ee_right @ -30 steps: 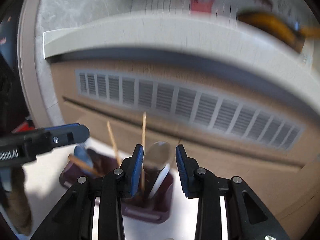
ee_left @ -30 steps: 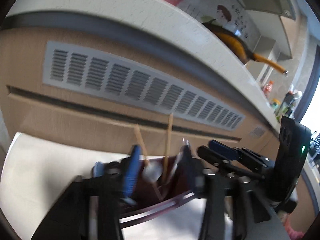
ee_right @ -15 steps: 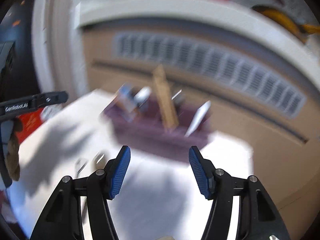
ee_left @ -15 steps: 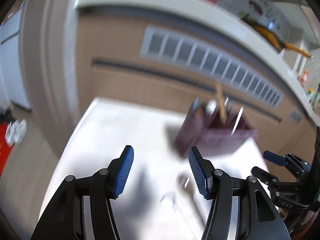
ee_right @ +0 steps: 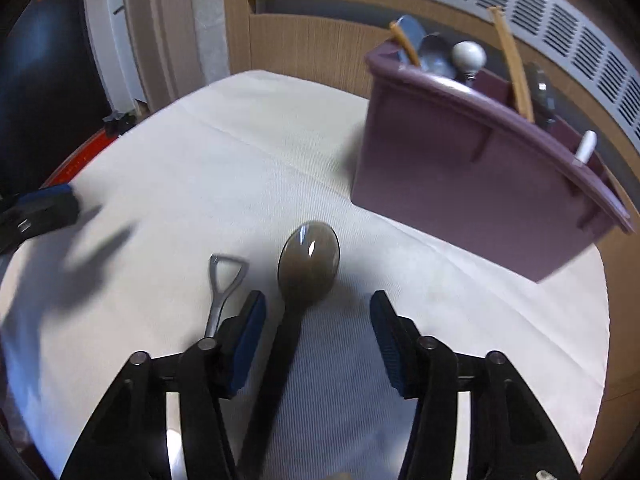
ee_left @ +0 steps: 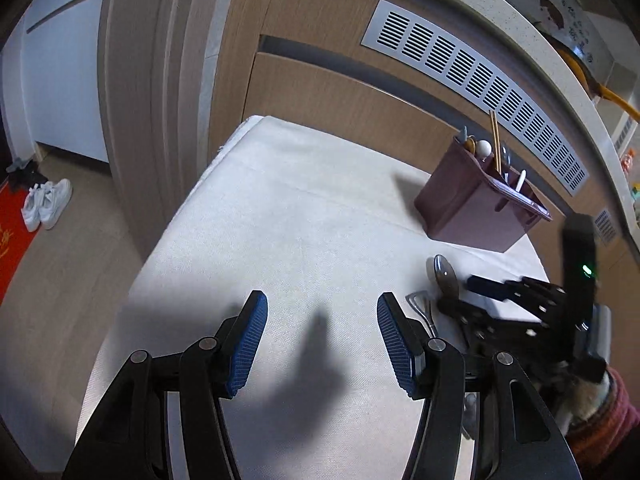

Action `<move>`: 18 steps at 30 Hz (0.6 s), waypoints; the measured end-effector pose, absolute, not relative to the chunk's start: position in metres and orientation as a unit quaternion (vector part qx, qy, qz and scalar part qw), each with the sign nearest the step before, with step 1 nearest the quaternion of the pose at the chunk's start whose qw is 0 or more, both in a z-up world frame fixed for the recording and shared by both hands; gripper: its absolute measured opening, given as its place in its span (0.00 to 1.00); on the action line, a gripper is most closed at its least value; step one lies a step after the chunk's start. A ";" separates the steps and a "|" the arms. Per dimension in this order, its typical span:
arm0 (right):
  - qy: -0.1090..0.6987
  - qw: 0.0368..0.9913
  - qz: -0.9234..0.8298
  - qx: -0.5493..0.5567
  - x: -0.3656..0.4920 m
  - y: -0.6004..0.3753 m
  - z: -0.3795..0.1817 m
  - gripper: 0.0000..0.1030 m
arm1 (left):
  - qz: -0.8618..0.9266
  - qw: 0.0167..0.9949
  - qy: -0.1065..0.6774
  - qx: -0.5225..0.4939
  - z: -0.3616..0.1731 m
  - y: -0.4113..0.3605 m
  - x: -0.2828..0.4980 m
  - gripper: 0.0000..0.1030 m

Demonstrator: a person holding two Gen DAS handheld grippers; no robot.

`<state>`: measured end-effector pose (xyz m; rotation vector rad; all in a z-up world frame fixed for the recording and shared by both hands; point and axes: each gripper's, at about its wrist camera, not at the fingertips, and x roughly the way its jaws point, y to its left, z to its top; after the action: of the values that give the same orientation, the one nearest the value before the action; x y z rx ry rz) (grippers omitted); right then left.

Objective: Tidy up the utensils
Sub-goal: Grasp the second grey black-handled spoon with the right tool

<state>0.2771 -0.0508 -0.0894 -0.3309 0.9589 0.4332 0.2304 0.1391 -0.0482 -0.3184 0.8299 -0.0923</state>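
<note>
A purple utensil holder (ee_right: 472, 168) stands at the table's far right, holding chopsticks (ee_right: 514, 64), spoons and other utensils; it also shows in the left wrist view (ee_left: 476, 208). A large metal spoon (ee_right: 308, 260) lies on the white cloth, its handle running back between my right gripper's fingers. My right gripper (ee_right: 318, 336) is open and low over that handle. A small shovel-handled metal utensil (ee_right: 224, 284) lies just left of the spoon. My left gripper (ee_left: 322, 344) is open and empty above bare cloth.
The table has a white cloth (ee_left: 288, 232) and stands against a wooden cabinet with a vent grille (ee_left: 480, 80). The floor drops off at the left, with white shoes (ee_left: 46, 208) and a red mat.
Both grippers pulled back from the holder and dropped toward the table. The right gripper released the spoon it held over the holder and now straddles the spoon lying on the cloth.
</note>
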 end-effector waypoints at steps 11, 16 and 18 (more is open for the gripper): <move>0.453 0.858 0.209 -0.123 0.268 -0.094 -0.072 0.30 | -0.197 0.825 0.511 -0.141 -0.072 0.072 0.214 0.56; 0.446 0.874 0.159 -0.108 0.237 -0.155 -0.064 0.30 | -0.258 0.787 0.547 -0.119 -0.075 0.023 0.197 0.56; 0.438 0.883 0.140 -0.099 0.229 -0.172 -0.061 0.30 | -0.270 0.778 0.554 -0.122 -0.076 0.009 0.201 0.56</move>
<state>0.2292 -0.1721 -0.0609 -0.2063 0.9110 0.2915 0.2006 0.0086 -0.0760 -0.2646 1.1969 -0.5840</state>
